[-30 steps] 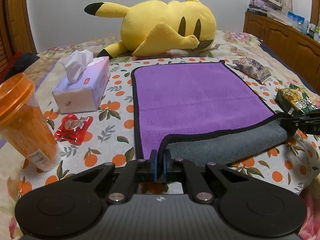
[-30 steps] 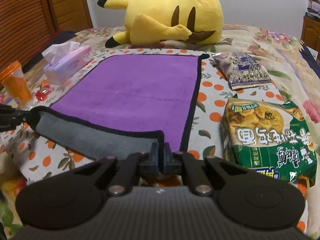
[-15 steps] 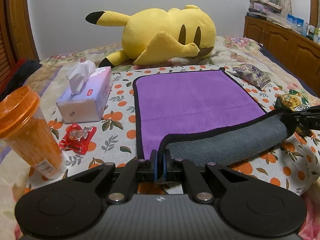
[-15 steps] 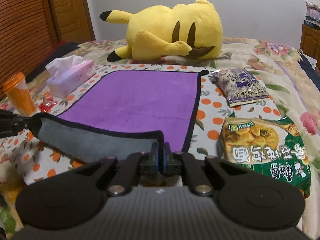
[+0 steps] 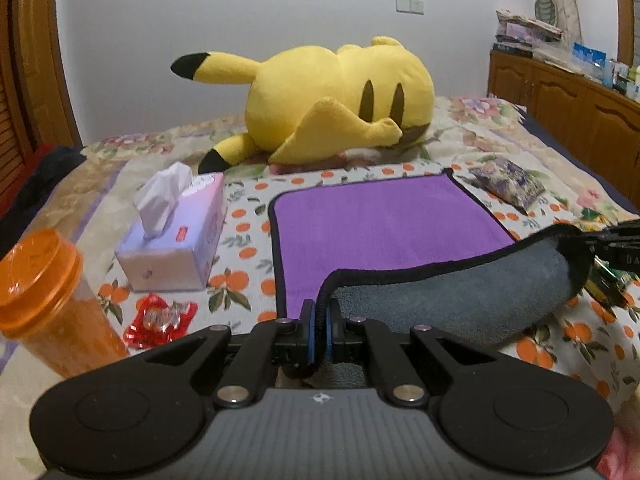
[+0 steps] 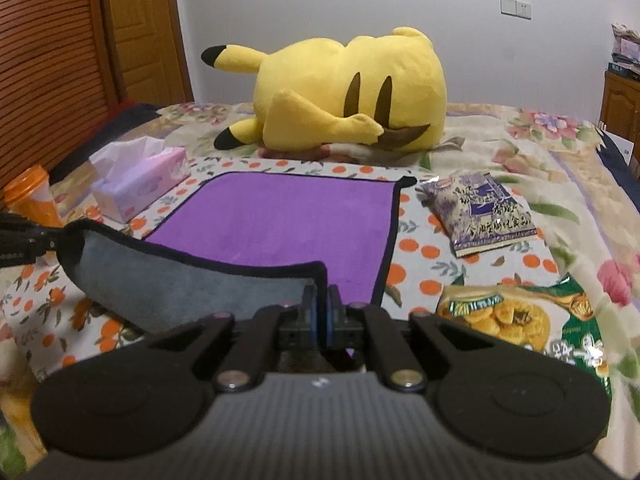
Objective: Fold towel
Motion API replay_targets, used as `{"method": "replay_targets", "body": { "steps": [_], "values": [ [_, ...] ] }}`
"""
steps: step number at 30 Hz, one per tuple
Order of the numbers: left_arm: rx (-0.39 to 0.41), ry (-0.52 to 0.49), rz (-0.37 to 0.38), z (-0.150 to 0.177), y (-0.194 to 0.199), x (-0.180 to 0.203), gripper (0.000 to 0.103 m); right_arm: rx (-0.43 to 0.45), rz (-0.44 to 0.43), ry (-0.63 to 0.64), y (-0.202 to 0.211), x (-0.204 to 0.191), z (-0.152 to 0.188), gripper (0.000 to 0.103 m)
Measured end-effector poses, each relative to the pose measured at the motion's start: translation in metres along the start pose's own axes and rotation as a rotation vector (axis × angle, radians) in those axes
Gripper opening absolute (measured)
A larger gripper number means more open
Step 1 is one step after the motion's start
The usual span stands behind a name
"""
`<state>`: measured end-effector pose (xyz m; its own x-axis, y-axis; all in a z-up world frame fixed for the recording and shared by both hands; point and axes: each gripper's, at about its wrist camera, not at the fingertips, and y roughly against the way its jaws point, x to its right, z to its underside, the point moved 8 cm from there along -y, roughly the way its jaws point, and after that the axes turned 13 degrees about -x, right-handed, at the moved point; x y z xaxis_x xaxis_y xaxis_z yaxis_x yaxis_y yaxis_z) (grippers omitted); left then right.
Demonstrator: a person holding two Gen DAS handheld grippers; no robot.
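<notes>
A purple towel point(image 5: 384, 224) with black trim and a grey underside lies on the bed; it also shows in the right wrist view point(image 6: 280, 220). My left gripper point(image 5: 320, 320) is shut on its near left corner. My right gripper point(image 6: 320, 312) is shut on its near right corner. Both hold the near edge lifted above the bed, so the grey underside point(image 5: 452, 296) faces me and sags between them. The far half lies flat. The right gripper shows at the right edge of the left wrist view point(image 5: 600, 240), and the left gripper at the left edge of the right wrist view point(image 6: 36, 240).
A yellow plush toy point(image 5: 332, 100) lies beyond the towel. A tissue box point(image 5: 176, 232), a red wrapper point(image 5: 160, 318) and an orange cup point(image 5: 44, 300) sit left. A purple snack bag point(image 6: 480, 212) and a green snack bag point(image 6: 520, 320) lie right. Wooden cabinets point(image 5: 568, 100) stand far right.
Both grippers have risen with the near edge of the towel and moved it a little toward the far side. More grey underside shows.
</notes>
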<state>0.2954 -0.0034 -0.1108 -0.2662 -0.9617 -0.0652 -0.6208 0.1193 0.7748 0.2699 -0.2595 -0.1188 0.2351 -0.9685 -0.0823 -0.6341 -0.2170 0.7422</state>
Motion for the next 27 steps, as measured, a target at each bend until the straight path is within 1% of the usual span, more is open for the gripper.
{"method": "replay_targets", "body": {
  "steps": [5,10,16,21,27],
  "values": [
    [-0.008,-0.011,-0.016,-0.005,-0.016,0.001,0.005,-0.017,0.017,0.002,-0.015,0.006,-0.001,0.005],
    [0.000,-0.014,-0.027,-0.011,-0.024,-0.001,0.005,-0.008,0.022,0.006,-0.022,0.009,-0.005,0.005],
    [0.028,-0.010,-0.035,-0.026,-0.019,0.001,0.005,0.019,0.015,0.012,-0.022,0.010,-0.016,0.005],
    [0.051,-0.026,-0.045,-0.042,-0.011,0.005,0.005,0.053,0.019,0.024,-0.016,0.009,-0.032,0.005],
    [0.071,-0.007,-0.049,-0.063,-0.010,0.000,0.005,0.088,0.039,0.055,-0.013,0.011,-0.055,0.005]
  ]
}}
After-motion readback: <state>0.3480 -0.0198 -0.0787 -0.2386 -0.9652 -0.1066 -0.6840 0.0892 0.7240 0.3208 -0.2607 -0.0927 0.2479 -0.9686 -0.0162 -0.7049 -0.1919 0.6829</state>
